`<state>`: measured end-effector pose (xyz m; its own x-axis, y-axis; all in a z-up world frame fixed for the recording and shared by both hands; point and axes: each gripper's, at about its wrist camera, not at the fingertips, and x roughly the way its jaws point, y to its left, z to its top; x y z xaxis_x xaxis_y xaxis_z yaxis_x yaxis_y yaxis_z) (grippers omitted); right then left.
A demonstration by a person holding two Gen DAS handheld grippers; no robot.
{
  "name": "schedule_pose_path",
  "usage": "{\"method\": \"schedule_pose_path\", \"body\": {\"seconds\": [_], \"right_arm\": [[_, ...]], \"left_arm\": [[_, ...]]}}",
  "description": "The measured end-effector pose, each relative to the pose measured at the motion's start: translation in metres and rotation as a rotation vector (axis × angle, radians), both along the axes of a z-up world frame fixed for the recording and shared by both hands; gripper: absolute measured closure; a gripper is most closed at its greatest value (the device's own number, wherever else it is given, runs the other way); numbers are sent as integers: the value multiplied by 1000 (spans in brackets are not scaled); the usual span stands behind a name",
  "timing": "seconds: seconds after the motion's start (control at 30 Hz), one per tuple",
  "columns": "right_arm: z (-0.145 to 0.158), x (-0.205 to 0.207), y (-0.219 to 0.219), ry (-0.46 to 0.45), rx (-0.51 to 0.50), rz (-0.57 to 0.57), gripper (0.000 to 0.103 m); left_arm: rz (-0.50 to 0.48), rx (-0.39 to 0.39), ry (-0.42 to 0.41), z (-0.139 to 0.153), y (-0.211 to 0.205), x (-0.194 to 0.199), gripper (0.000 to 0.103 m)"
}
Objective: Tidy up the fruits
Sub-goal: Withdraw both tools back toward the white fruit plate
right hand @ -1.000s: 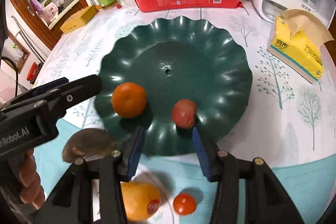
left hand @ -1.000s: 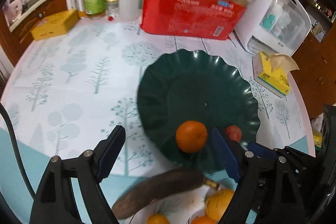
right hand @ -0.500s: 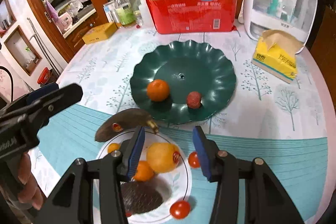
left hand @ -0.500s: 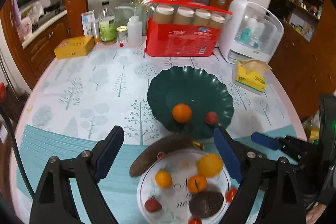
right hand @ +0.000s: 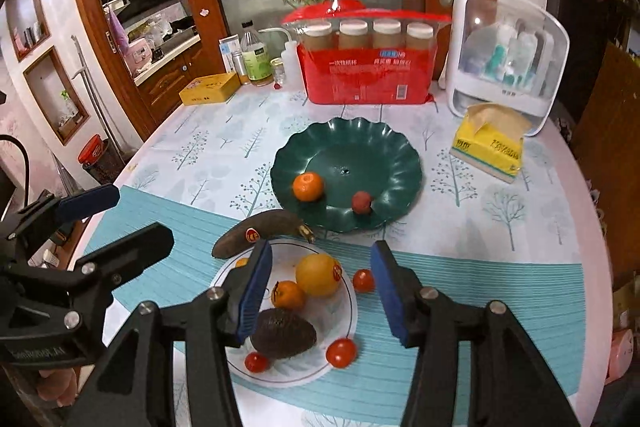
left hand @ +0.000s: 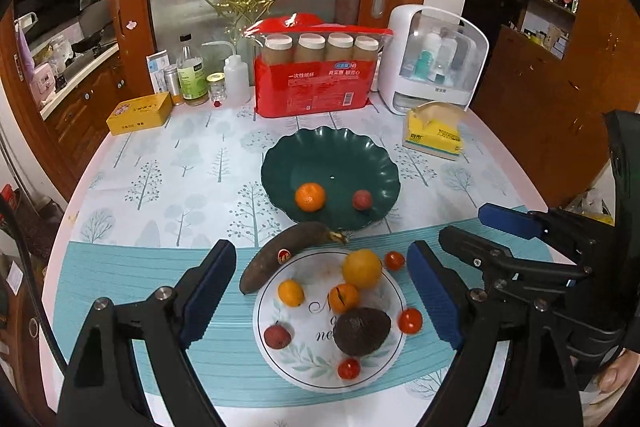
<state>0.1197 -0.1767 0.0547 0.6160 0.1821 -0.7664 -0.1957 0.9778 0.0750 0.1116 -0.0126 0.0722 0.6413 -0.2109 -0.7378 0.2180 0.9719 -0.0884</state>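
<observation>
A green scalloped plate (left hand: 352,151) holds a tangerine (left hand: 310,196) and a small red fruit (left hand: 362,199); it also shows in the right wrist view (right hand: 372,143). In front of it a white plate (left hand: 384,363) holds an orange (left hand: 362,268), small tangerines, an avocado (left hand: 362,331) and several small red fruits. A dark banana (left hand: 280,255) leans on its rim. My left gripper (left hand: 322,291) is open and empty above the white plate. My right gripper (right hand: 320,291) is open and empty above the same plate.
A red pack of paper cups (left hand: 316,83), a white cosmetics box (left hand: 434,63), a yellow tissue box (left hand: 434,135), a yellow tin (left hand: 138,113) and several bottles (left hand: 192,75) stand along the back of the round table.
Both grippers have pulled back and up from the green plate. The white plate with its fruit has come fully into view below them. Both stay open and empty.
</observation>
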Motion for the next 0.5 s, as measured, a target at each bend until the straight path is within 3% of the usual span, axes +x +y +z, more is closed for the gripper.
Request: {"method": "schedule_pose_path", "body": {"seconds": [0.13,0.5], "right_arm": [[-2,-22,-2,-38,-34,-5,50],[-33,-66,-22,-46,-7,-58,50]], "left_arm": [[15,21,-20,-6,0,-19,17],[78,-52,-31,-37,8,-61,17]]}}
